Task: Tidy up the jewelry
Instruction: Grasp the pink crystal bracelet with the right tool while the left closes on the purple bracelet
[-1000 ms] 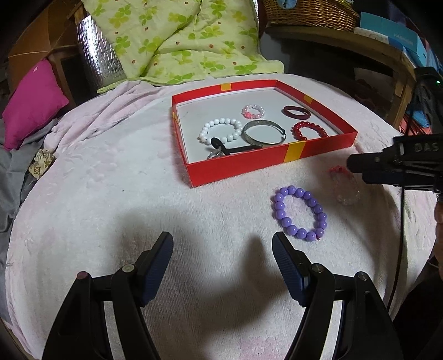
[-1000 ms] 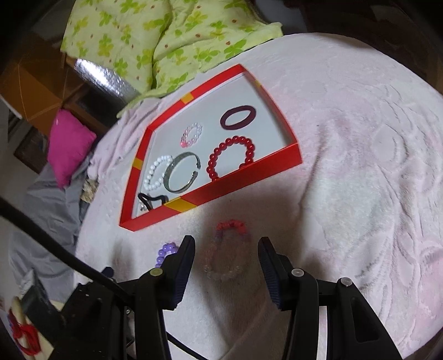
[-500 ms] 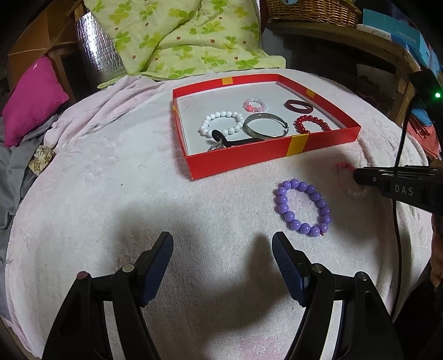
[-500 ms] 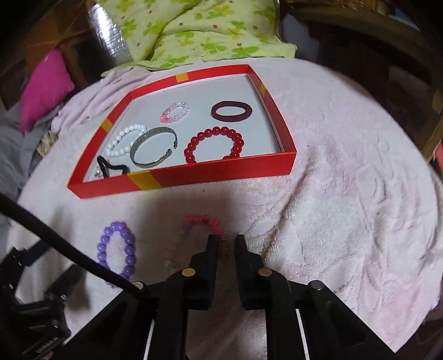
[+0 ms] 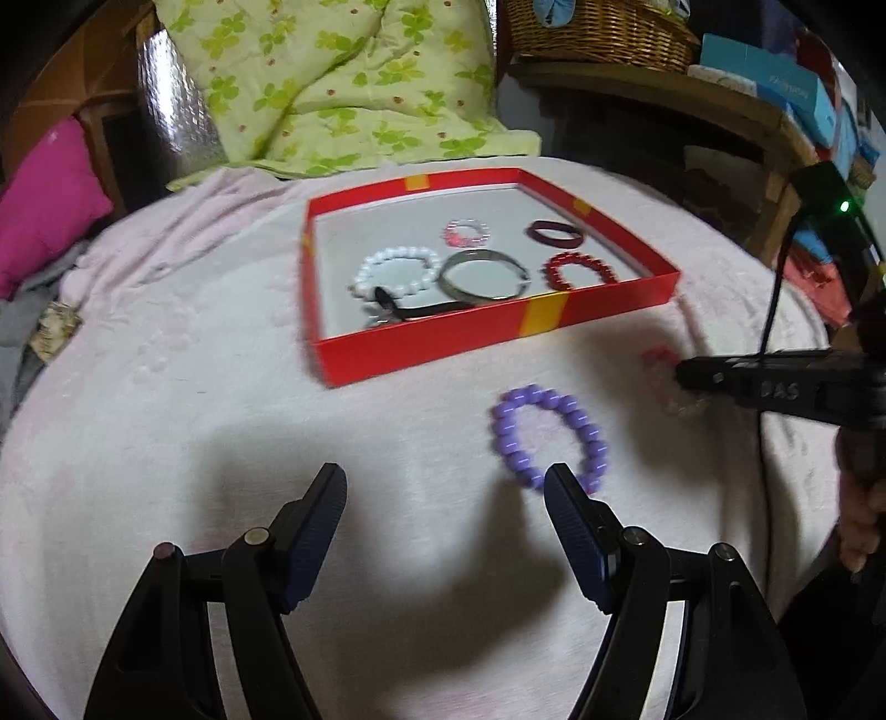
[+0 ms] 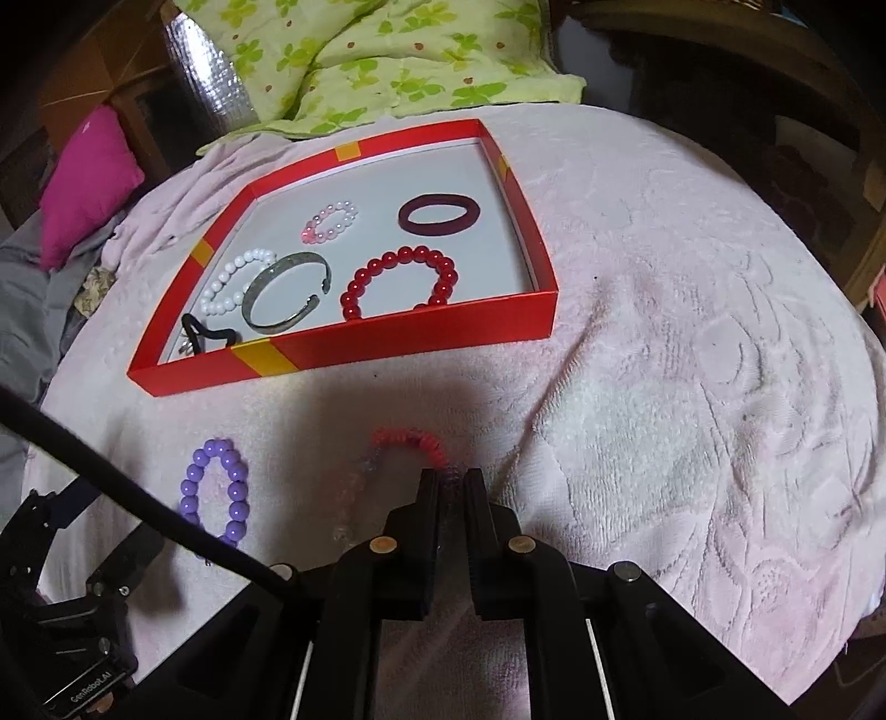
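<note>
A red tray (image 5: 487,338) (image 6: 387,349) on the pink towel holds several bracelets: white beads (image 5: 396,268), a silver cuff (image 6: 285,296), red beads (image 6: 398,282), a dark ring (image 6: 440,213) and small pink beads (image 6: 329,221). A purple bead bracelet (image 5: 548,437) (image 6: 216,490) lies in front of the tray. My left gripper (image 5: 446,507) is open and empty, just left of it. My right gripper (image 6: 451,482) is shut on a pink and clear bead bracelet (image 6: 407,440) that rests on the towel.
A green flowered quilt (image 5: 332,83) and a pink cushion (image 5: 44,205) lie behind the tray. A wicker basket (image 5: 598,27) and boxes stand on a wooden shelf at the back right. The right gripper's body (image 5: 786,387) reaches in from the right.
My right gripper closed from open onto the pink and clear bracelet. My left gripper moved a little closer to the purple bracelet and stayed open.
</note>
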Available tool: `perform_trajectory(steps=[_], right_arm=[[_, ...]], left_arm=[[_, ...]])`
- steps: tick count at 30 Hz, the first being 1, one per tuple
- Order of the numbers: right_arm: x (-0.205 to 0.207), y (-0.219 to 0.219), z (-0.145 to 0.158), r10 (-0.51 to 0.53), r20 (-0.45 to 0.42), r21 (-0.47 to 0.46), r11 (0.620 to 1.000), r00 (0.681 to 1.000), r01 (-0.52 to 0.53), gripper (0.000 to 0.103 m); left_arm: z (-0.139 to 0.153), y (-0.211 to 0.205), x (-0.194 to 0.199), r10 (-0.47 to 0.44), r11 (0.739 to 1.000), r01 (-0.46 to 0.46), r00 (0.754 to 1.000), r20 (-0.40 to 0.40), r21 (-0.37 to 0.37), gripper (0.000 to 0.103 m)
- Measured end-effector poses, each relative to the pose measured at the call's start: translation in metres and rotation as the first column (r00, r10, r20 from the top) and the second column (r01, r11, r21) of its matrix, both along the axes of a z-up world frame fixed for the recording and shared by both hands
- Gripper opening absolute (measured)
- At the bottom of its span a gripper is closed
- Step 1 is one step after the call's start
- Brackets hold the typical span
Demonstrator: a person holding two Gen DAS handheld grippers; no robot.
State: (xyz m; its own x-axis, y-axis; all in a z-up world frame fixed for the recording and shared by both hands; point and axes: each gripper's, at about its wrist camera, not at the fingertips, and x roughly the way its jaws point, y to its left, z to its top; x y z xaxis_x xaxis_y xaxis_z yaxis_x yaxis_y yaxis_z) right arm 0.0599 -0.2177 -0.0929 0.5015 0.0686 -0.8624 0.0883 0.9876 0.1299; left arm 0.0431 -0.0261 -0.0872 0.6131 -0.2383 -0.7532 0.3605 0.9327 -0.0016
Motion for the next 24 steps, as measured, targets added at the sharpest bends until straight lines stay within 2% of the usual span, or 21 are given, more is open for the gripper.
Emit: perform_trajectory(steps=[4,6,16,20,22,24], right_arm=[[0.001,-0.005,-0.001,0.018,-0.007,0.042,0.999,1.000,-0.018,0.011],[0.001,-0.009,-0.002,0.014,-0.012,0.071,0.997,1.000,-0.014,0.011],[0.001,-0.014,-0.004,0.002,-0.024,0.124,0.992,1.000,0.001,0.011],[-0.001,-0.015,-0.004,-0.008,-0.020,0.123,0.992,1.000,0.010,0.011],[-0.001,-0.014,-0.003,-0.006,-0.016,0.108,0.994,1.000,0.008,0.011],[0.000,-0.011,-0.004,-0.008,-0.012,0.097,0.995,1.000,0.010,0.011]], left_arm=[[0.000,-0.007,0.006,-0.023,0.996,0.020,0.999,-0.037,-0.085,0.075],[-0.002,-0.014,0.008,-0.035,0.995,0.030,0.998,-0.044,-0.098,0.075],[-0.018,-0.040,0.019,-0.056,0.998,0.056,0.997,-0.059,-0.003,0.075],[-0.018,-0.037,0.019,-0.065,0.998,0.064,0.997,-0.053,-0.010,0.074],[-0.017,-0.034,0.018,-0.060,0.998,0.060,0.997,-0.051,-0.013,0.067],[-0.016,-0.033,0.018,-0.059,0.998,0.059,0.997,-0.039,-0.001,0.050]])
